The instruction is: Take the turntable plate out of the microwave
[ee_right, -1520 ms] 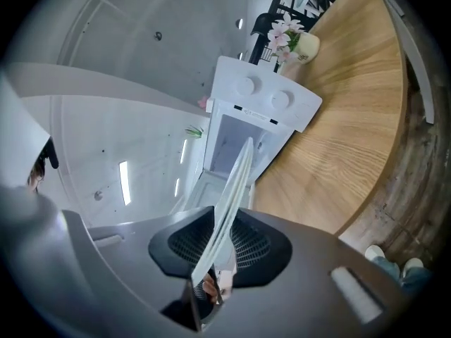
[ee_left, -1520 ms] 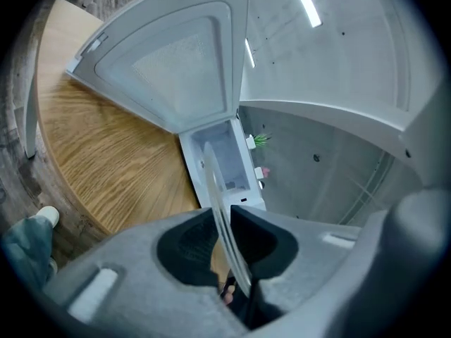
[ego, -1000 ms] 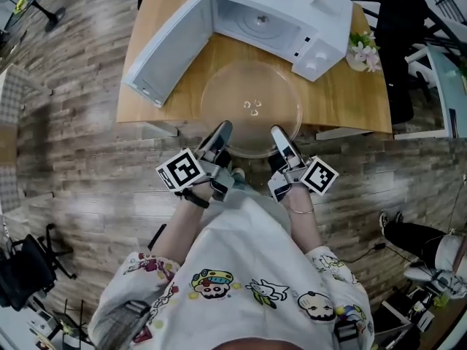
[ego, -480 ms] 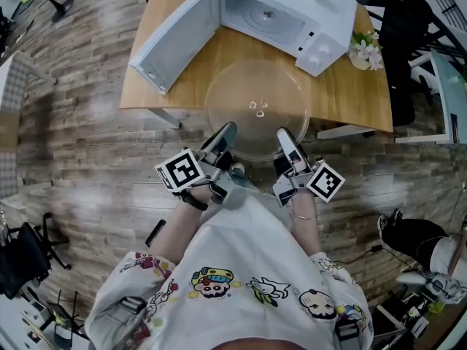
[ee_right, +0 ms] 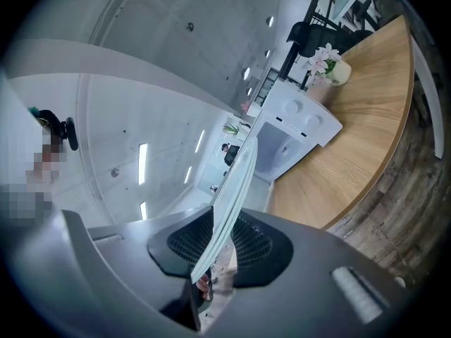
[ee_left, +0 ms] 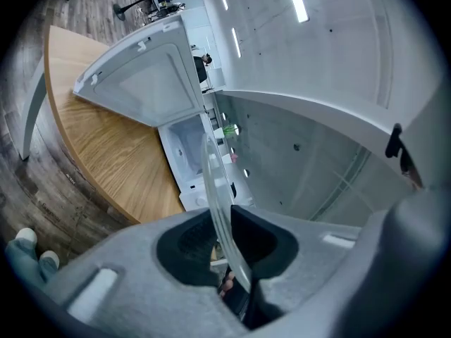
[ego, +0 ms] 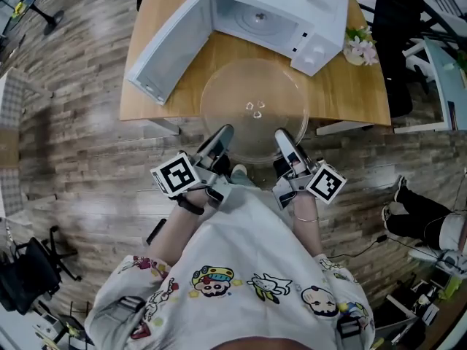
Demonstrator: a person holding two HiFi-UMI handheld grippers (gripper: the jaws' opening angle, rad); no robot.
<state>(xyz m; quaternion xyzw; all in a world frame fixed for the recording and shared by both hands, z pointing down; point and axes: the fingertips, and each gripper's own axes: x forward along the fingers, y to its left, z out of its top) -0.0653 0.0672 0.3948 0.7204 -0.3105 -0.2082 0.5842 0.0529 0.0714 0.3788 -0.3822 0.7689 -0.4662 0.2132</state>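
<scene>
The clear glass turntable plate (ego: 254, 108) hangs level in the air over the near edge of the wooden table (ego: 343, 97), outside the white microwave (ego: 281, 9). My left gripper (ego: 221, 135) is shut on its near left rim, my right gripper (ego: 283, 138) on its near right rim. In the left gripper view the plate (ee_left: 215, 189) shows edge-on, clamped between the pads. The right gripper view shows the same plate (ee_right: 229, 210) edge-on between its pads. The microwave's door (ego: 166, 46) stands wide open to the left.
A small pot of pink flowers (ego: 359, 49) stands at the table's right end, beside the microwave. Black chairs (ego: 398, 42) stand right of the table. Wood-plank floor (ego: 80, 159) lies around it. A second person's legs (ego: 427, 228) show at the far right.
Both grippers have lifted the plate a little and drawn it slightly toward me. Their grip on the rim is the same.
</scene>
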